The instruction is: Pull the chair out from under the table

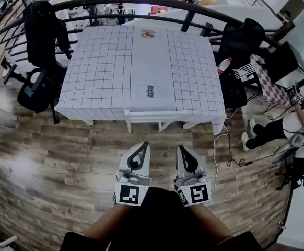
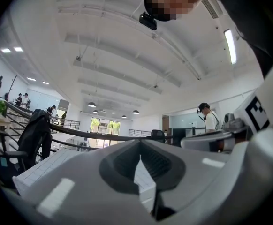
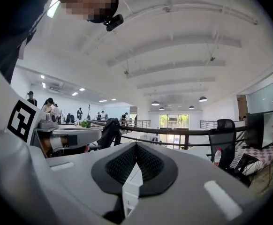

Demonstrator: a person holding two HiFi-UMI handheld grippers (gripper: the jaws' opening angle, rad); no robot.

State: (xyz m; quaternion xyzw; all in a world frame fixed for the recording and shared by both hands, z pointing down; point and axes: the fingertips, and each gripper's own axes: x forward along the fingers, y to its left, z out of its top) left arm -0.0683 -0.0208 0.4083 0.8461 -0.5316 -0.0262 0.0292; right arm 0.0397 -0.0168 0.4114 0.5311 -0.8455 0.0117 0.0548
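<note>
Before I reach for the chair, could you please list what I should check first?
1. Chair tucked under the table, back facing us: ok.
2. Left tool empty: ok.
3. Right tool empty: ok.
4. Jaws apart to take the chair back: not ok, both shut.
5. Tools at the chair: not ok, both short of it.
6. Cable on the floor clear of the chair legs: cannot tell.
</note>
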